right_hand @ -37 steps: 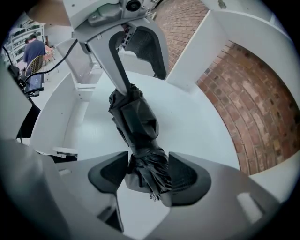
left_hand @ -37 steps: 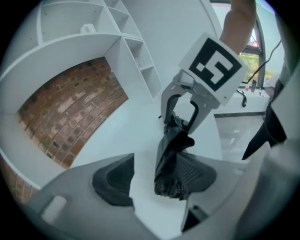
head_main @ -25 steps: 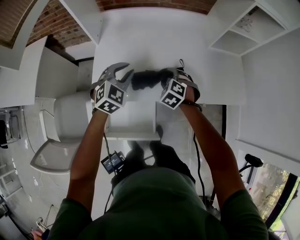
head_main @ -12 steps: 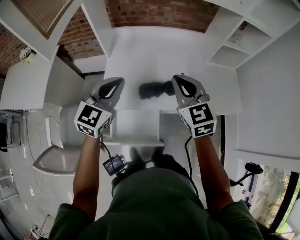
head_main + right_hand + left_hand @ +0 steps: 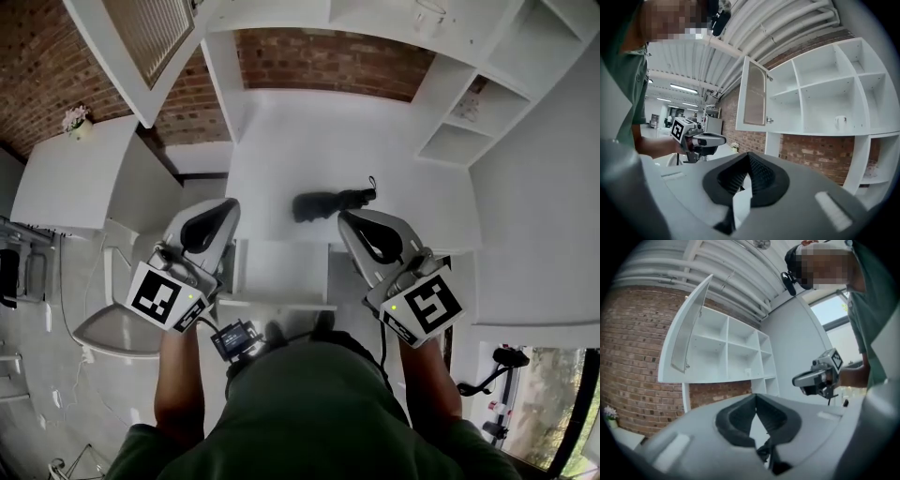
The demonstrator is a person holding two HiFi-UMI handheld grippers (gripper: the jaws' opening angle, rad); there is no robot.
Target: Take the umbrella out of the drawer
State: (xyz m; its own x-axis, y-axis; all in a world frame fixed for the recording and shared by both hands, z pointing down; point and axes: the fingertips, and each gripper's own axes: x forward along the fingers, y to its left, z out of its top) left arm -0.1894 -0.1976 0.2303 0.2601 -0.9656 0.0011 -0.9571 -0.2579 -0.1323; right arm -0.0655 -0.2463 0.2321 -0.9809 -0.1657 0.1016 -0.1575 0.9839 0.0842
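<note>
Two grippers, your left (image 5: 217, 211) and right (image 5: 354, 223), flank the open drawer (image 5: 281, 274), jaws closed on nothing. White tabletop (image 5: 309, 141) runs to a brick wall (image 5: 328, 56) at twelve o'clock. On it lies the black umbrella (image 5: 328, 201), at eleven o'clock from your right jaws, untouched.

No word, number or brand can be read anywhere in these views. The only printed marks are black-and-white square code patterns, with no letters or digits among them. One set stands on the left marker cube (image 5: 167, 296) of the left gripper (image 5: 221, 210), another on the right marker cube (image 5: 427, 307) of the right gripper (image 5: 352, 221). A small device (image 5: 234, 339) hangs at the person's waist, and its screen is too small to make out.
</note>
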